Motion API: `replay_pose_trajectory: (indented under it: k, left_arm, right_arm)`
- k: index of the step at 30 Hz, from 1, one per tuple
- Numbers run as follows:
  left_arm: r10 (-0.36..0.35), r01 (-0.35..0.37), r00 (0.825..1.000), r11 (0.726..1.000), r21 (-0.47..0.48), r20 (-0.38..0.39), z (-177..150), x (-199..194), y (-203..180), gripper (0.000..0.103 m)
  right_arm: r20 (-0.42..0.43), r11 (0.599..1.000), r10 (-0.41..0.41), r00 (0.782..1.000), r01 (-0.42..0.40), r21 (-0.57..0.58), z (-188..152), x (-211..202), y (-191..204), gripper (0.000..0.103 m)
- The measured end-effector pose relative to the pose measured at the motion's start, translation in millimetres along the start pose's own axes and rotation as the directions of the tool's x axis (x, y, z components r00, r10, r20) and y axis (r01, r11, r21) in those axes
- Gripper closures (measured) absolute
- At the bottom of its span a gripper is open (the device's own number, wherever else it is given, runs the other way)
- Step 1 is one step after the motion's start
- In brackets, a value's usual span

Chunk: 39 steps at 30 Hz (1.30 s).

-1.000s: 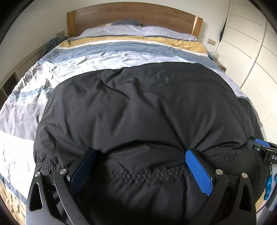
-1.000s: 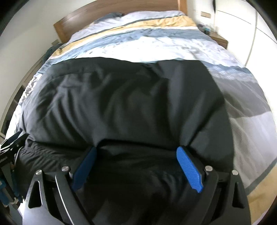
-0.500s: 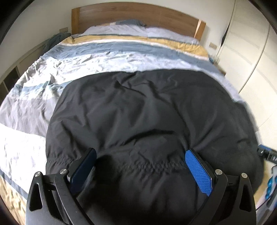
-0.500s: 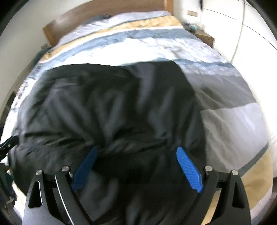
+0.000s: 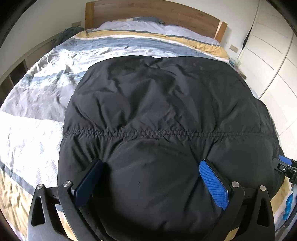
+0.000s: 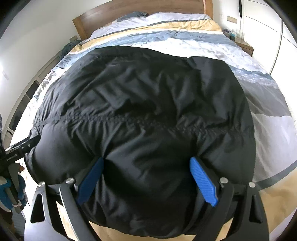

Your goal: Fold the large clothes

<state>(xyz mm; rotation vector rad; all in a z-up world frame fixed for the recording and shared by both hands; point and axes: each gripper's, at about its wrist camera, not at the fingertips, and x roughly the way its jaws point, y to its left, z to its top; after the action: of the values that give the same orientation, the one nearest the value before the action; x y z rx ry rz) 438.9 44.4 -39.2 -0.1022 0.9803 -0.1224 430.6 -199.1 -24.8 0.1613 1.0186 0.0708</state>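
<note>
A large black padded jacket (image 5: 159, 103) lies spread on the striped bed; it also fills the right wrist view (image 6: 141, 96). A gathered seam (image 5: 148, 133) runs across it. My left gripper (image 5: 151, 178) stands wide open with the jacket's near edge bulging between its blue pads (image 5: 213, 181). My right gripper (image 6: 146, 176) is also wide open, with the puffy near edge between its pads (image 6: 202, 183). The fabric fills both gaps; neither pair of fingers is closed on it. The right gripper's tip shows at the left view's right edge (image 5: 285, 165).
The bed (image 5: 46, 89) has a striped blue, white and yellow duvet and a wooden headboard (image 5: 157, 13). White wardrobe doors (image 5: 274, 48) stand on the right. A nightstand (image 6: 245, 46) sits beside the bed. A low shelf (image 5: 16, 72) runs along the left wall.
Both grippers have pulled back toward the foot of the bed and risen a little. The jacket's gathered seam now lies further from the fingers, and more of its near edge shows.
</note>
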Motion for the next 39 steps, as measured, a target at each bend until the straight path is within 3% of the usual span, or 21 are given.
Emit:
replay_pose_trajectory:
  k: [11,21,31,39]
  left_arm:
    - [0.064,-0.065,0.997,0.998,-0.013,-0.038,-10.6,-6.4,-8.4,0.001]
    - [0.064,-0.065,0.997,0.998,-0.008,-0.045,-16.2,-18.1,-7.0,0.001]
    - [0.06,-0.06,0.998,0.998,-0.011,-0.03,-16.5,-27.4,1.3,0.001]
    - [0.091,-0.09,0.996,0.993,-0.075,0.002,-12.7,-36.3,35.6,0.0]
  right_arm:
    - [-0.064,0.997,-0.069,0.996,0.071,0.028,-12.6,1.9,-39.9,0.009]
    - [-0.09,0.996,-0.087,0.992,0.089,0.027,-10.3,-2.1,-51.5,0.009]
    - [-0.069,0.983,-0.145,0.987,0.151,0.1,2.7,-14.3,-93.6,0.009]
    - [-0.059,0.971,-0.106,0.993,0.116,0.21,7.0,-17.2,-137.2,0.009]
